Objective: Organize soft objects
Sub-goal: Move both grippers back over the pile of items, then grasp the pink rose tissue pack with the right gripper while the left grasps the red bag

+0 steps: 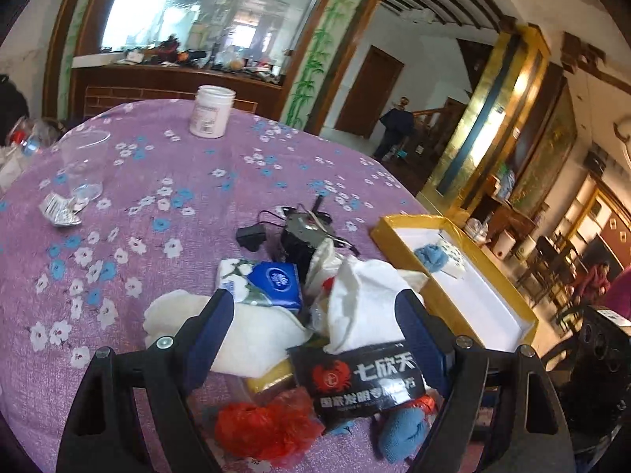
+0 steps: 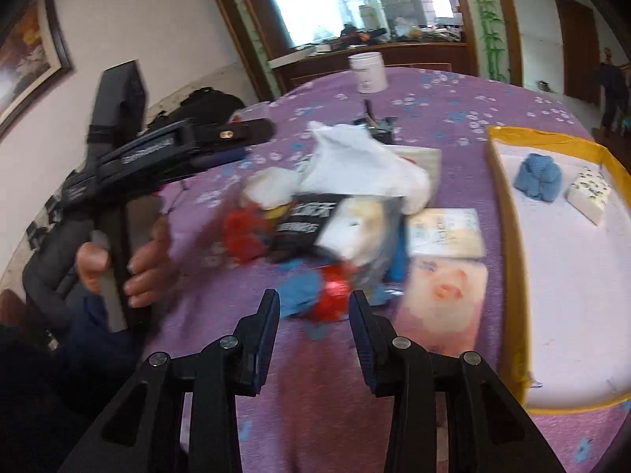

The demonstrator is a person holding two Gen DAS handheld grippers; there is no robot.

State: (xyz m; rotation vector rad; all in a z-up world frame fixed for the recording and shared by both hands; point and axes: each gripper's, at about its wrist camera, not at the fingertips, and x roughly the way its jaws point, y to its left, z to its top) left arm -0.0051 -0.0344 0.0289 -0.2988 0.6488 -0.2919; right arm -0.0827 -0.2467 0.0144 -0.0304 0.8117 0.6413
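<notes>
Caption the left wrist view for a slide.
Open left gripper over a heap of soft items beside the yellow box.

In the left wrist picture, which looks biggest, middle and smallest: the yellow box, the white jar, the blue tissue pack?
1. yellow box
2. blue tissue pack and white jar look alike; the jar sits farther away, so unsure.

We count two things in the yellow box: one blue cloth and one white spotted pack. On the surface we see one white jar, one clear cup, one black packet, one blue tissue pack and one red mesh bundle. Two tools show: the left tool and the right tool.
</notes>
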